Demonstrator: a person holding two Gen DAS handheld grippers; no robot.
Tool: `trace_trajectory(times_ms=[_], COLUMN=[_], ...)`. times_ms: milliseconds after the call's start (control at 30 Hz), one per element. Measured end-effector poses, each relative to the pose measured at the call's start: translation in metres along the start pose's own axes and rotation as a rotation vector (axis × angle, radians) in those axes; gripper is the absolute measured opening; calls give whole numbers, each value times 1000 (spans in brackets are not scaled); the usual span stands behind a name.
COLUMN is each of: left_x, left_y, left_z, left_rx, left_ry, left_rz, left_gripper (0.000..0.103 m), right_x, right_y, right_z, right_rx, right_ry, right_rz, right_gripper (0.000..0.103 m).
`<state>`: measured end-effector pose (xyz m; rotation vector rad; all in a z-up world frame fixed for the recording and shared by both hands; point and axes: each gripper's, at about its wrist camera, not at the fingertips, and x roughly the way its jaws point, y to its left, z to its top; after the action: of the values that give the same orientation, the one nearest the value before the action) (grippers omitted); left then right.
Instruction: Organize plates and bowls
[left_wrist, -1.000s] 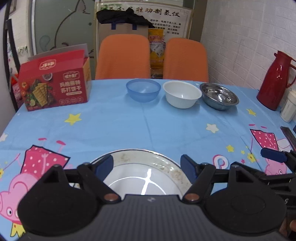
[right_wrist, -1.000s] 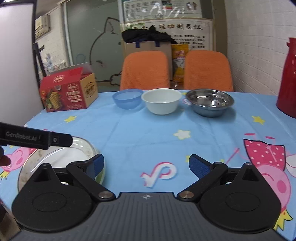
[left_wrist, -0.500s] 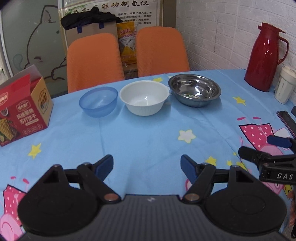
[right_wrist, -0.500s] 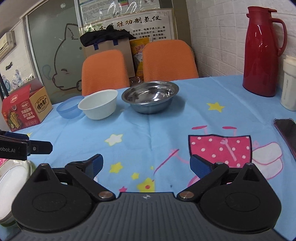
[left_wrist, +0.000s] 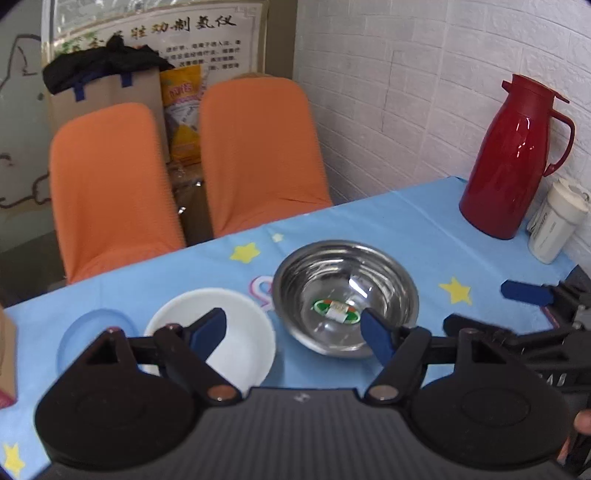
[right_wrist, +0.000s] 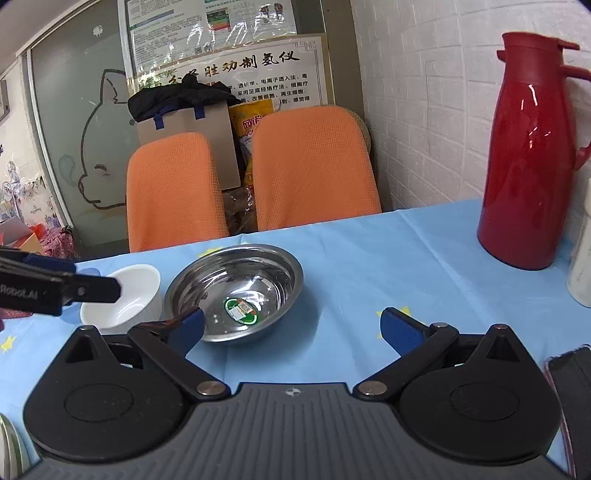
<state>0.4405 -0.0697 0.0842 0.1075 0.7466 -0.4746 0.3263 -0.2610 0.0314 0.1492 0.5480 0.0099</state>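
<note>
A steel bowl (left_wrist: 347, 295) with a green sticker inside stands on the blue tablecloth, with a white bowl (left_wrist: 236, 332) to its left and a blue bowl (left_wrist: 79, 339) further left. My left gripper (left_wrist: 293, 332) is open and empty, just in front of the white and steel bowls. My right gripper (right_wrist: 291, 328) is open and empty; its left finger is at the steel bowl's (right_wrist: 236, 288) near rim. The white bowl (right_wrist: 129, 295) shows partly behind the left gripper's finger. A plate's edge (right_wrist: 9, 450) shows at the bottom left of the right wrist view.
A red thermos (left_wrist: 513, 158) and a white cup (left_wrist: 554, 221) stand at the right by the brick wall. Two orange chairs (left_wrist: 255, 155) stand behind the table. A dark phone (right_wrist: 572, 398) lies at the near right. A red box's edge (left_wrist: 5, 362) shows at far left.
Both grippers have moved forward and to the right, away from the plate and up to the row of bowls. The steel bowl is now close in both views. Both grippers stay open.
</note>
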Motion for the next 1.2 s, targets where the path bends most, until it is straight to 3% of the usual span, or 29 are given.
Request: trace_trajectory(times_ms=[67, 233, 400, 667, 800, 933, 1200], left_x=[34, 105, 138, 143, 142, 137, 88], left_y=[4, 9, 7, -4, -10, -20, -40], left_z=[19, 40, 35, 30, 27, 23, 12], left_rx=[-14, -20, -1, 67, 75, 104, 99], left_ry=[51, 166, 220, 225, 224, 220, 182], left_rz=[-38, -54, -34, -41, -40, -32, -62], left_gripper=[73, 73, 71, 50, 49, 49, 49], right_x=[18, 62, 89, 103, 96, 83, 35], right_y=[-1, 0, 3, 10, 13, 17, 16], right_z=[4, 9, 7, -3, -5, -7, -10], right_rx=[20, 4, -29, -62, -60, -91, -72], right_ry=[24, 85, 145, 183, 183, 163, 118], right_rz=[18, 3, -1, 66, 101, 62, 48], right_gripper=[103, 103, 103, 103, 103, 103, 103])
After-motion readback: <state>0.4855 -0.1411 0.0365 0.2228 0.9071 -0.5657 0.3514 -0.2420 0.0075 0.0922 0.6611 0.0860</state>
